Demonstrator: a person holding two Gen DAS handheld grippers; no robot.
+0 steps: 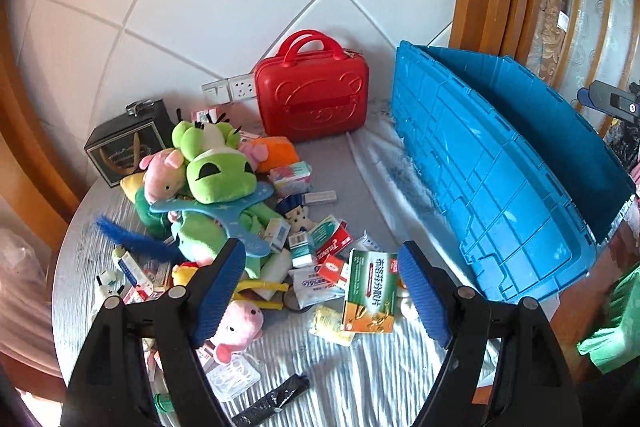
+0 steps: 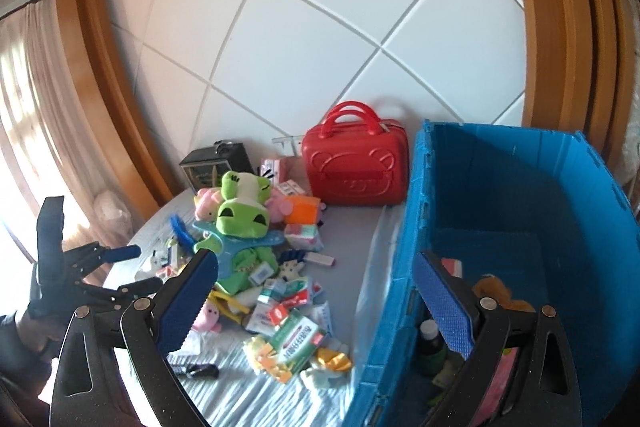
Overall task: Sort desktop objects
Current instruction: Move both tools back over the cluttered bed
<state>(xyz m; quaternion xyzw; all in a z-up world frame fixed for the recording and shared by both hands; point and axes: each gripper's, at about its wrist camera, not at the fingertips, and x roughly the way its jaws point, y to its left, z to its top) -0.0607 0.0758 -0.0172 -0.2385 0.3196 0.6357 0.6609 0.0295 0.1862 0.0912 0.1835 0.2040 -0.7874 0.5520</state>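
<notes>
Both tools hang over the cluttered table with nothing between their pads: the left gripper [image 1: 322, 291] is spread wide above the green-and-orange medicine box [image 1: 370, 293], probably lined up to take it. The right gripper [image 2: 316, 301], equally spread, straddles the near wall of the blue crate [image 2: 404, 247]. The green frog plush [image 1: 216, 167] tops the unsorted heap before the red case [image 1: 312, 103].
</notes>
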